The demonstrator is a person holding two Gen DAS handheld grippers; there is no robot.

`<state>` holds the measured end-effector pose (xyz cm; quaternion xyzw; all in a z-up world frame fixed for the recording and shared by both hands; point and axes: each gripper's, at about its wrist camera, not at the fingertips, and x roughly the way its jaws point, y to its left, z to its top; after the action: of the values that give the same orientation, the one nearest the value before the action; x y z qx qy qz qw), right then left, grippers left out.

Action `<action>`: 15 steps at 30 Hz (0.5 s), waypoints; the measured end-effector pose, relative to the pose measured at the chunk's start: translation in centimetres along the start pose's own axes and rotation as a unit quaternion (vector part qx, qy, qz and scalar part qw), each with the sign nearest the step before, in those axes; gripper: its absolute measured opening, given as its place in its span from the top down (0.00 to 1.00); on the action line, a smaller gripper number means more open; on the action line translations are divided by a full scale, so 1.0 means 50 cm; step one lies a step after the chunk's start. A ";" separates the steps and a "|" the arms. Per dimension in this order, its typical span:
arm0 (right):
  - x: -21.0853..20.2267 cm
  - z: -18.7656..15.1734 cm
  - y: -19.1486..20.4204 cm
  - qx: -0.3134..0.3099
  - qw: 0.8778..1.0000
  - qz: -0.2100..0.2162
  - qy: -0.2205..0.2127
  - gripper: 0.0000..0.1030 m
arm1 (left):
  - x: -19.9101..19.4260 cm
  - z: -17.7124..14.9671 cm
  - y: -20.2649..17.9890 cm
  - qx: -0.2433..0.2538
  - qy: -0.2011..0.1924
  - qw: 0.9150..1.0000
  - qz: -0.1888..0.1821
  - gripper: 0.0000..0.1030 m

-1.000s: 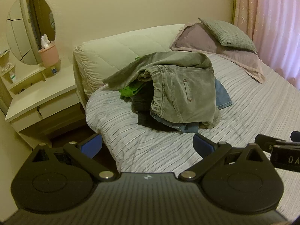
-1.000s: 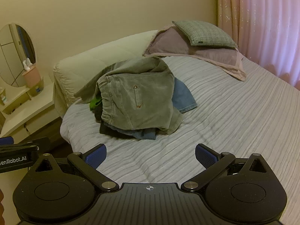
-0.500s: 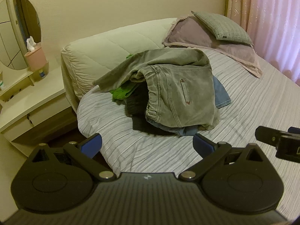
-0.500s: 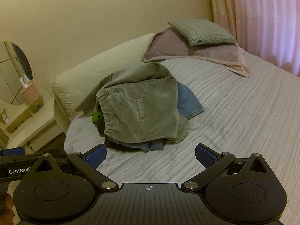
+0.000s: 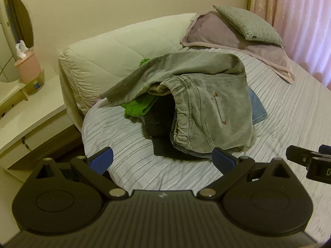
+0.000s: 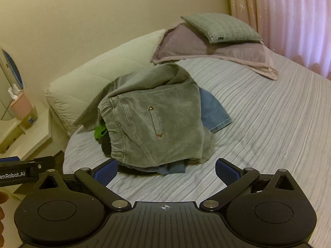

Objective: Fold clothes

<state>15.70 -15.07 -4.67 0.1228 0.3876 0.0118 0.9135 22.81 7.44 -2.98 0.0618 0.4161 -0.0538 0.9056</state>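
Note:
A pile of clothes lies on the striped bed [image 5: 289, 111] [image 6: 269, 124]. On top are grey-green jeans [image 5: 206, 107] [image 6: 153, 122]. Under them show a green garment [image 5: 138, 105] [image 6: 99, 132], a black garment [image 5: 161, 130] and blue denim [image 5: 256, 107] [image 6: 215, 113]. My left gripper [image 5: 162, 158] is open and empty, just short of the pile's near edge. My right gripper [image 6: 165, 170] is open and empty, close in front of the pile. Each gripper shows at the edge of the other's view, the right [image 5: 310, 163] and the left [image 6: 20, 171].
A cream folded duvet [image 5: 115, 51] [image 6: 99, 76] lies behind the pile against the wall. Two pillows [image 5: 244, 33] [image 6: 217, 37] lie at the head of the bed. A white dresser [image 5: 26, 111] with a pink tissue box [image 5: 29, 66] stands left. Pink curtains [image 6: 289, 20] hang right.
Both grippers have moved forward toward the pile, which looks larger and closer now. Both stay open. The clothes have not moved.

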 end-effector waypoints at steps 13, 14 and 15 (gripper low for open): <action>0.176 0.030 0.035 -0.003 0.999 -0.025 0.034 0.00 | 0.175 0.081 0.071 0.016 0.041 0.998 -0.034 0.14; 0.190 0.033 0.038 -0.005 0.999 -0.027 0.037 0.00 | 0.187 0.088 0.076 0.017 0.043 0.998 -0.036 0.14; 0.204 0.036 0.041 -0.007 0.999 -0.028 0.039 0.00 | 0.198 0.094 0.082 0.018 0.046 0.998 -0.037 0.15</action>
<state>24.28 -12.28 -10.16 0.1052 0.4265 -0.0068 0.8983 33.36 10.28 -7.18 0.0653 0.4579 -0.0920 0.8818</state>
